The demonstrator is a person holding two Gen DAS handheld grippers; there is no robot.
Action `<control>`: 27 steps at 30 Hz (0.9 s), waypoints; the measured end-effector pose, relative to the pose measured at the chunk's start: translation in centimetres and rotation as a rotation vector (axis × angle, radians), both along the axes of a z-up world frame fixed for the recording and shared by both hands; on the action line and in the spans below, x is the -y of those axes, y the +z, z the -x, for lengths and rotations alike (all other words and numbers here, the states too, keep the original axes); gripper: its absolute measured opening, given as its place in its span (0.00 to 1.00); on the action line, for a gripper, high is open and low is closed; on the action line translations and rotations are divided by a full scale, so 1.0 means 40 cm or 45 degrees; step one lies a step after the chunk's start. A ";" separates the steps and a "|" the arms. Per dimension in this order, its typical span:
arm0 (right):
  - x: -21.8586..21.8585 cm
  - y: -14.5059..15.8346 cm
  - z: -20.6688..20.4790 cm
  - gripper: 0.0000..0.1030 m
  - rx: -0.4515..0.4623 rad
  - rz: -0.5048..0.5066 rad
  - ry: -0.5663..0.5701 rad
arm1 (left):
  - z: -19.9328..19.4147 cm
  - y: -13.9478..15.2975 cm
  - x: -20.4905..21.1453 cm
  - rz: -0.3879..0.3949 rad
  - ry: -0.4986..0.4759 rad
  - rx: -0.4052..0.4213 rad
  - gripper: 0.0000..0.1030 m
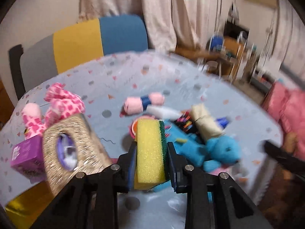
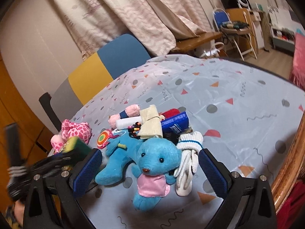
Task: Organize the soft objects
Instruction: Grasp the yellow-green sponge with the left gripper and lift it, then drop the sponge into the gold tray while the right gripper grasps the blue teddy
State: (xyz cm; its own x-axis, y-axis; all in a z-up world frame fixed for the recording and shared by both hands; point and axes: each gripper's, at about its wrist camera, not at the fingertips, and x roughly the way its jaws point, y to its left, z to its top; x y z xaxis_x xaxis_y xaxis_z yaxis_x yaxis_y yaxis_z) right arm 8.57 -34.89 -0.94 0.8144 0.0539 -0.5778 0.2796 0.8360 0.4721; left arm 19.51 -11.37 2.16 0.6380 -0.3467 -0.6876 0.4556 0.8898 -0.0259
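1. Your left gripper [image 1: 151,150] is clamped on the yellow sponge [image 1: 149,148] with the green scouring side, holding it upright above the table [image 1: 133,76]; the left-wrist view is blurred.
2. Just left of the sponge sits a glittery gold tissue box [image 1: 74,143], with a purple box [image 1: 26,156] beside it and a pink checked plush [image 1: 57,105] behind, toward the table's left edge.
3. To the right of the sponge lies the blue teddy bear [image 2: 152,162], face up in the pile near the table's near edge.
4. Your right gripper [image 2: 150,173] is spread wide with nothing between its pads, one either side of the bear and not touching it.
5. A white knotted sock bundle [image 2: 187,158] lies against the bear's right side.
6. Behind the bear are a cream cloth roll [image 2: 150,124], a blue bottle [image 2: 175,123] and a pink-and-blue rolled towel [image 2: 124,115].
7. A grey, yellow and blue chair [image 2: 106,70] stands at the table's far edge.
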 end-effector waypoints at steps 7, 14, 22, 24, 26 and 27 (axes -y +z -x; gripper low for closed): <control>-0.021 -0.033 -0.045 1.00 -0.177 -0.031 0.040 | 0.167 0.093 -0.181 0.244 0.015 0.047 0.29; -0.090 -0.108 -0.127 0.91 -0.367 0.128 0.063 | 0.261 0.065 -0.437 0.349 0.230 -0.026 0.29; -0.100 -0.151 -0.159 0.63 -0.492 0.176 0.082 | 0.244 -0.054 -0.709 0.479 0.578 -0.176 0.29; -0.101 -0.150 -0.156 0.54 -0.494 0.199 0.080 | 0.220 -0.080 -0.724 0.487 0.578 -0.224 0.30; -0.107 -0.147 -0.159 0.46 -0.488 0.217 0.093 | 0.183 -0.094 -0.724 0.461 0.572 -0.248 0.30; -0.111 -0.146 -0.160 0.45 -0.491 0.230 0.102 | 0.160 -0.102 -0.724 0.450 0.572 -0.270 0.30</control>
